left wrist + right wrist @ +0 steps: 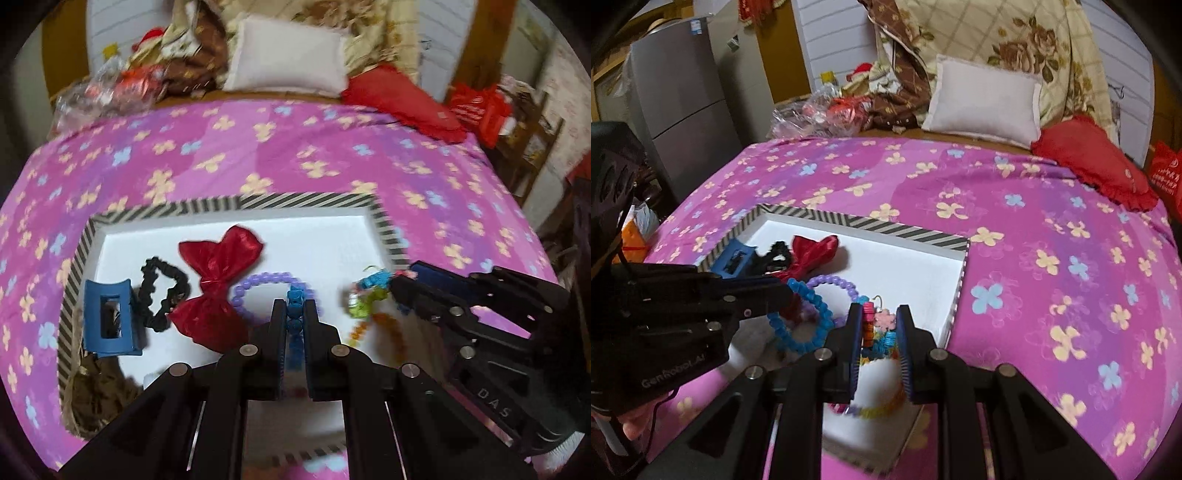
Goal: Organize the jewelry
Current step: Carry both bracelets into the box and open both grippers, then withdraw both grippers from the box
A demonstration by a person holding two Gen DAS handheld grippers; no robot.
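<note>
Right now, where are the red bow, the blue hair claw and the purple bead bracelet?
red bow (218,291), left wrist view, on its knot.
blue hair claw (110,317), left wrist view, on its body.
purple bead bracelet (258,277), left wrist view, on its upper beads.

A cluttered bedroom with a flowered bed

A pink-purple floral bedspread (1034,229) covers the bed; a white pillow (982,107), red cushion (1089,158) and folded quilts (997,40) sit at its head against a white panelled wall (831,40), a grey fridge (683,103) standing left.

Left hand-held gripper (294,308) and right hand-held gripper (882,317) (both tilted downward) are clamped.
</note>
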